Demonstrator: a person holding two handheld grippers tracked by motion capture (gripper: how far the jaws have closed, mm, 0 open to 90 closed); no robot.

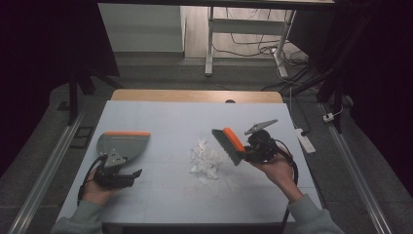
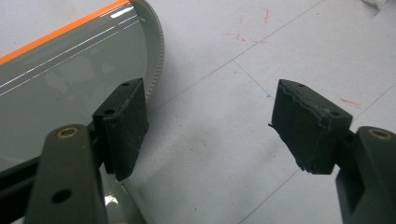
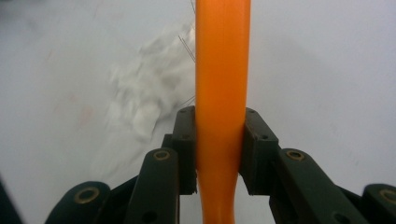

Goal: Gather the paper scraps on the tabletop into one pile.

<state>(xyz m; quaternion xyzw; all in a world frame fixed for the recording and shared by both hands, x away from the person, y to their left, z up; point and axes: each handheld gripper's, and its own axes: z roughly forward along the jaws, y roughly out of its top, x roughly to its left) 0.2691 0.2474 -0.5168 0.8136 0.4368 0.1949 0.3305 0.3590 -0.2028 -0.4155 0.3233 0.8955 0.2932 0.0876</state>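
Right gripper (image 3: pixel 218 149) is clamping the orange plastic handle of a small dark-bristled brush (image 1: pixel 230 144), bristles angling down toward the white paper scraps (image 1: pixel 204 161) mid-table. Handle is stiff and probably slick; grip looks centred. Left gripper (image 2: pixel 205 130) is hanging open beside the grey orange-edged dustpan (image 1: pixel 122 144) near the table's (image 1: pixel 160 117) left edge.

A: Left tool (image 2: pixel 208 126)?
B: Two black jaws spread wide, nothing between them, over the pale bench (image 2: pixel 219 70).
A: Other items?
B: Grey dustpan (image 2: pixel 60 79) with orange edge, at left, beside the left jaw. Faint red marks on the bench.
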